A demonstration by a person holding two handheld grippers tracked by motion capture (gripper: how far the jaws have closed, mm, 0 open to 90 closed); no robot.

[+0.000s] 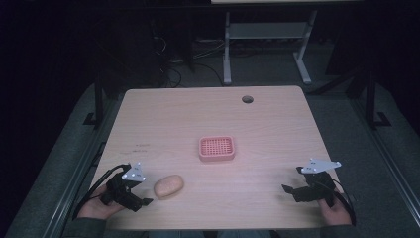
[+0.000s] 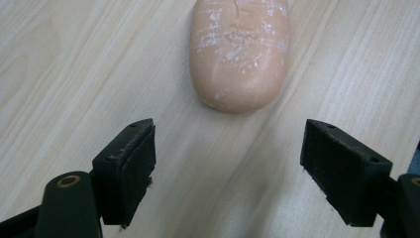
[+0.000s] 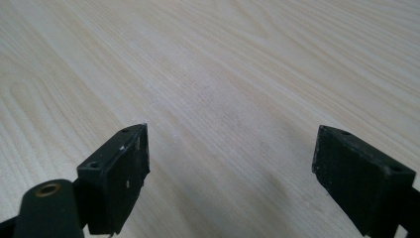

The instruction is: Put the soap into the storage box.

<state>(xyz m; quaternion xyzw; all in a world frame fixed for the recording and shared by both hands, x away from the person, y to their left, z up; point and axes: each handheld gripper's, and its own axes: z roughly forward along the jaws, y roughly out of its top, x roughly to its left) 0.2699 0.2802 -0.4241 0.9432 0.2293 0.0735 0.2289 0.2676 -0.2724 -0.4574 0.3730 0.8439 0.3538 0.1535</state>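
Note:
A peach oval bar of soap [image 1: 168, 186] lies on the wooden table [image 1: 208, 114] at the front left. A pink slotted soap dish [image 1: 216, 148] sits near the table's middle. My left gripper [image 1: 143, 198] is open just left of the soap. In the left gripper view the soap [image 2: 239, 52] lies a short way ahead of the jaws, scuffed white on top, and my left gripper [image 2: 228, 168] holds nothing. My right gripper [image 1: 288, 191] is open at the front right over bare wood, and my right gripper [image 3: 230, 173] has nothing between its fingers.
A round cable hole [image 1: 247, 99] is near the table's far edge. A white desk frame [image 1: 267, 44] stands on the dark floor beyond. The person's hands hold the grippers at the table's front edge.

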